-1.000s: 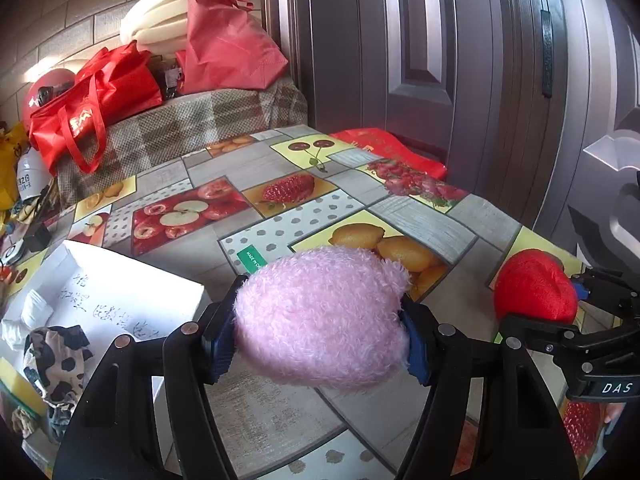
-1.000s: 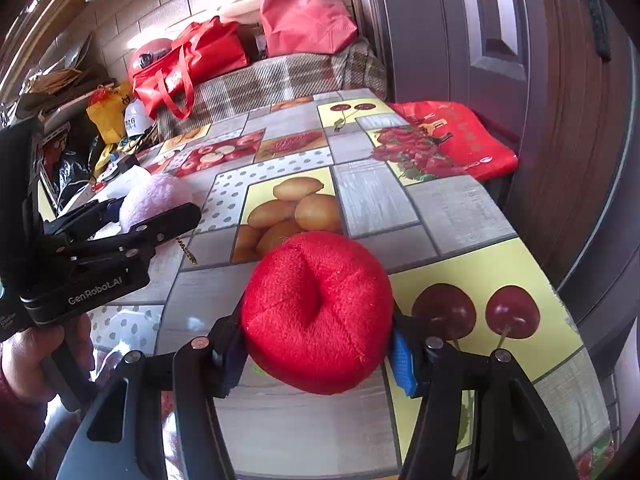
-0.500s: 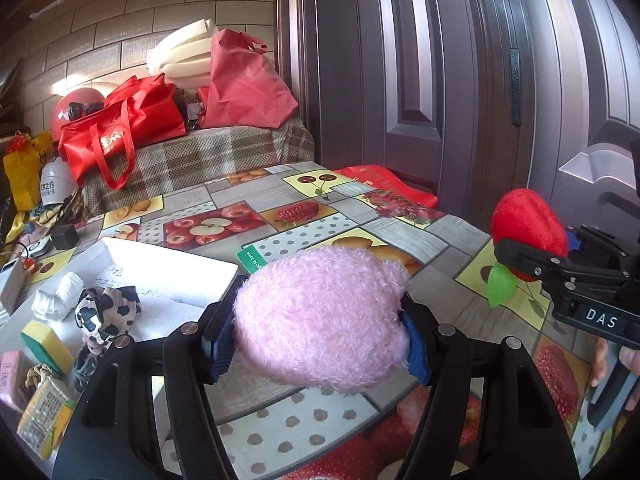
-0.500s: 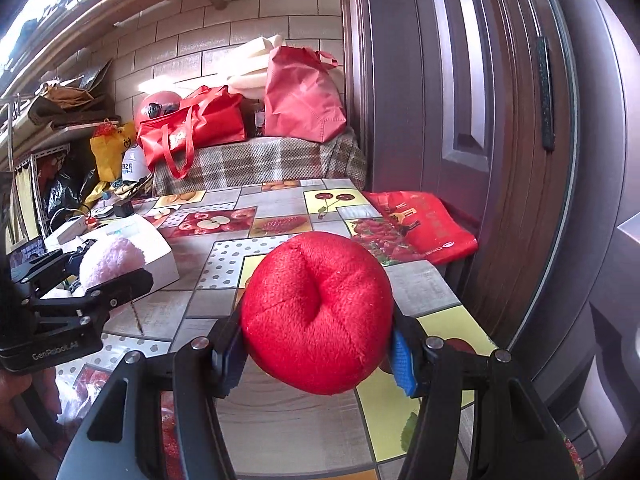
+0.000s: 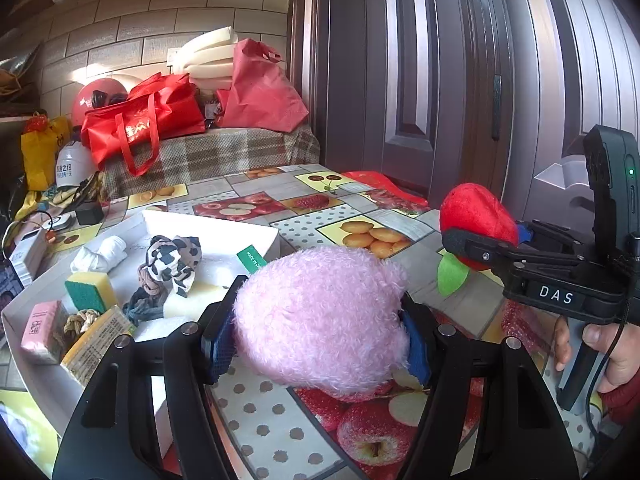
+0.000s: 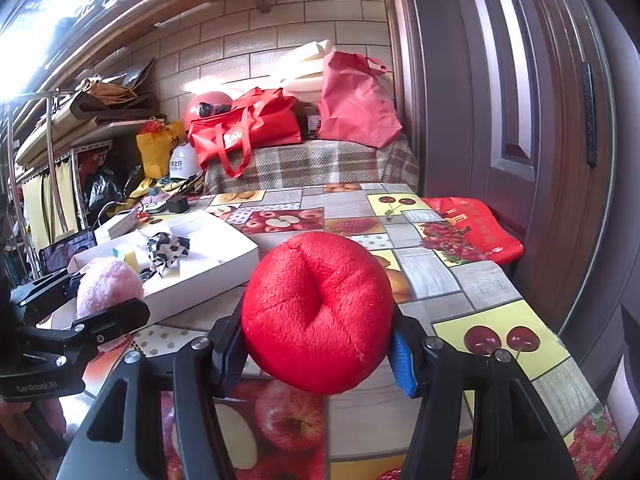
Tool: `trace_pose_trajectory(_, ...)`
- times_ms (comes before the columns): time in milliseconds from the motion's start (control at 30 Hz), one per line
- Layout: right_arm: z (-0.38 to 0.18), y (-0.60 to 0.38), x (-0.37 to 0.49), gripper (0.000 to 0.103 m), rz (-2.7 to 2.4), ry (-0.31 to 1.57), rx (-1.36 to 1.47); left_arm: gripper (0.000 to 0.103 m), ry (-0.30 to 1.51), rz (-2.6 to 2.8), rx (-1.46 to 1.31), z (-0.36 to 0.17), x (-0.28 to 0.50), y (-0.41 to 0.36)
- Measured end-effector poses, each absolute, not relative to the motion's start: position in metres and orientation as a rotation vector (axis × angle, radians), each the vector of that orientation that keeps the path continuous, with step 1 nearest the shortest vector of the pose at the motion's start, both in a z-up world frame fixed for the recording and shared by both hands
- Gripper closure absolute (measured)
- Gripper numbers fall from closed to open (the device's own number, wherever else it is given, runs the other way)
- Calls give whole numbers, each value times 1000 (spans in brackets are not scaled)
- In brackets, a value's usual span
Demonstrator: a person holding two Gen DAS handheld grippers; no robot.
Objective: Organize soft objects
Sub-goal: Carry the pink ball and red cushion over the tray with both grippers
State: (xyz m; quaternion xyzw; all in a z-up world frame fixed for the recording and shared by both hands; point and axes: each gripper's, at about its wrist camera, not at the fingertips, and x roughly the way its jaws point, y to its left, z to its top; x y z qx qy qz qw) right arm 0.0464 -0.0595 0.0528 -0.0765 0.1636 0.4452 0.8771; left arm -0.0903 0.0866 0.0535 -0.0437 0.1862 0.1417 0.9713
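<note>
Meanwhile, the left gripper [image 5: 320, 338] was clamped on a pink plush ball [image 5: 320, 320], held above the fruit-print tablecloth [image 5: 272, 412] just beside the white tray [image 5: 256, 232] of soft odds and ends. Off to its right, the right gripper [image 6: 320, 346] squeezed a red plush apple [image 6: 316, 312] over the same cloth.

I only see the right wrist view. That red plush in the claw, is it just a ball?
Observer: No. The left wrist view shows a green leaf hanging under the red plush.
Visitor: What else lies in the white tray, besides the spotted cloth?
Observer: A pink box, at the tray's near end.
Visitor: Who holds the right claw?
Observer: A hand grips its handle.
</note>
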Motion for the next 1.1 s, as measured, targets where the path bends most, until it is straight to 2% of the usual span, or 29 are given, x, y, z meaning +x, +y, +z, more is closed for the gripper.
trace_pose_trajectory(767,50,-21,-28,44,1073,305,-190,35,340,457,-196,49,-185,150)
trace_pose_trajectory(1100,47,2,-36,44,1102,337,-205,35,338,559,-188,47,-198,179)
